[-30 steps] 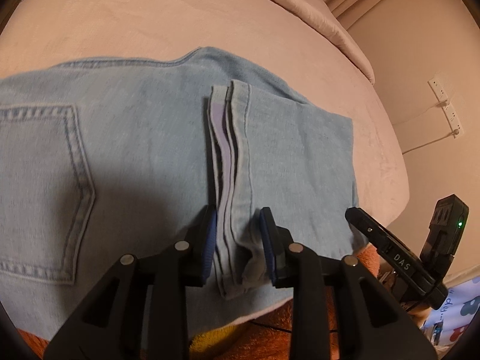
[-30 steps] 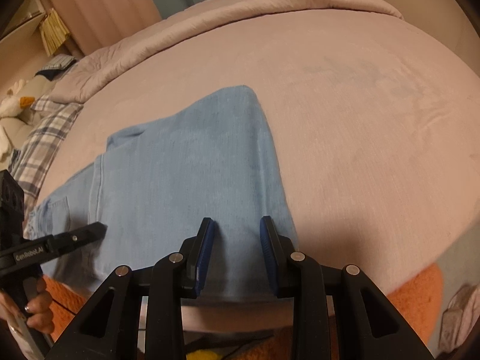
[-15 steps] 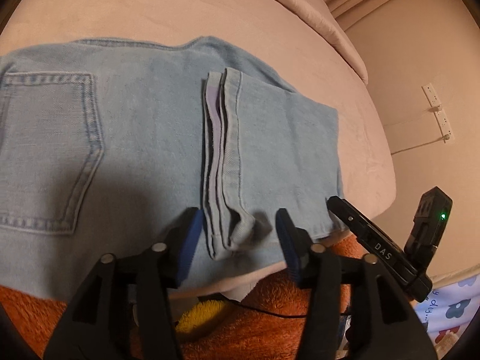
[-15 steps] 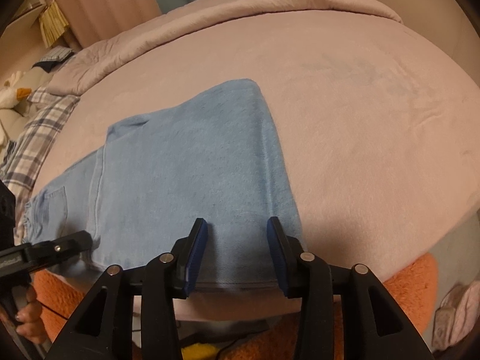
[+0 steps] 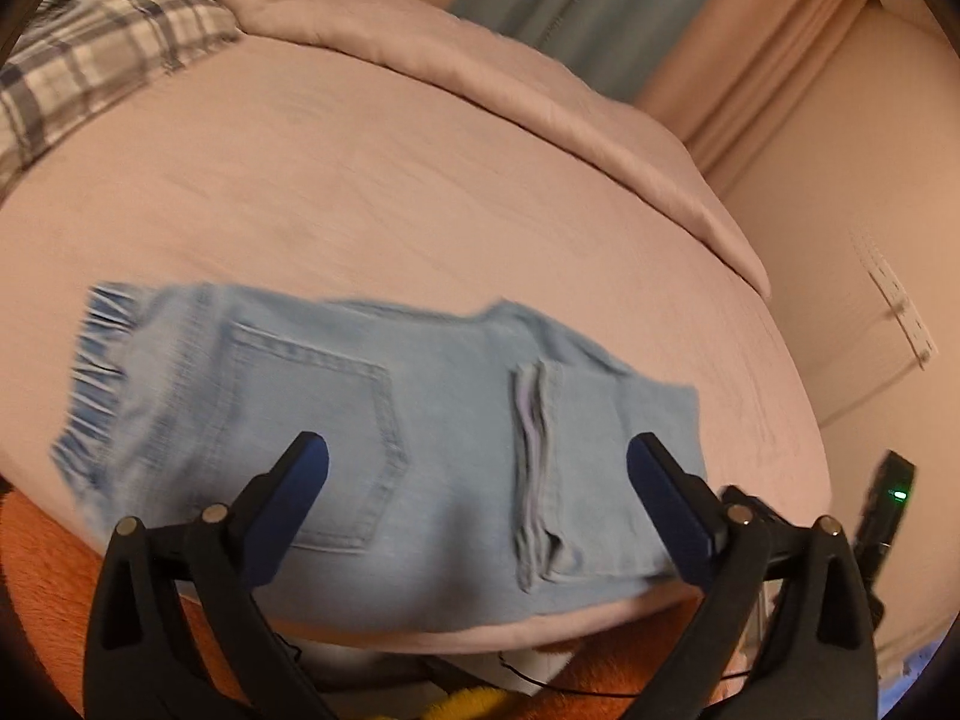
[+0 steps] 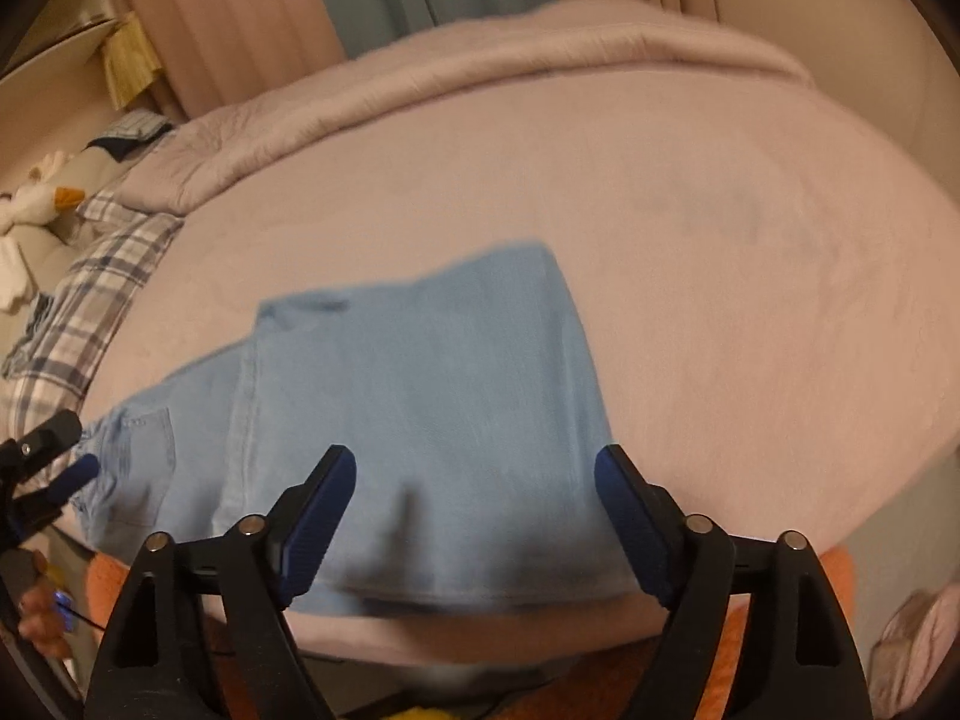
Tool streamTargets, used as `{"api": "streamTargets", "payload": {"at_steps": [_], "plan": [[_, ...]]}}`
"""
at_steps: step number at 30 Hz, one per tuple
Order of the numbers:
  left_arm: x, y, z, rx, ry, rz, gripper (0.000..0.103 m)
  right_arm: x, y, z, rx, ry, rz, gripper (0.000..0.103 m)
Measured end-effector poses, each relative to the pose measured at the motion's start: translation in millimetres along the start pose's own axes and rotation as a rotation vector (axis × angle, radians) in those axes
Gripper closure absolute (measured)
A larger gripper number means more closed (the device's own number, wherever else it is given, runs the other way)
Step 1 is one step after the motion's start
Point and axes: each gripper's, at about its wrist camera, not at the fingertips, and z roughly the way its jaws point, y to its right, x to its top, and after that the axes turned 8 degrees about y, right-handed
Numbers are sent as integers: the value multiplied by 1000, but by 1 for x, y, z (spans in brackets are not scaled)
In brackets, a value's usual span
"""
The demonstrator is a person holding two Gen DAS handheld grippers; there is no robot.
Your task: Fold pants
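On the near edge of the bed [image 5: 420,192] the pants [image 5: 384,438] lie folded flat, waistband to the left, leg hems doubled back over the seat at the right. The left gripper [image 5: 477,483] and right gripper [image 6: 474,501] both hang above the denim, jaws opening wide with nothing pinched between them. Letting go looks like the step in hand; lifting straight off would likely keep the pads from snagging the top layer and dragging the fold askew.

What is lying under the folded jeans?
The jeans rest on a pink bed cover. How many denim layers are folded beneath the top one is hidden.
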Motion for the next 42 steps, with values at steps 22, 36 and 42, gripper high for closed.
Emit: {"api": "streamTargets", "payload": {"at_steps": [22, 36, 42], "plan": [[13, -68, -31, 190, 88, -102, 3, 10, -22, -2, 49, 44, 8, 10], [9, -117, -31, 301, 70, -214, 3, 7, -21, 1, 46, 13, 25, 10], [5, -135, -27, 322, 41, -255, 3, 7, -23, 5, 47, -4, 19, 10]]}}
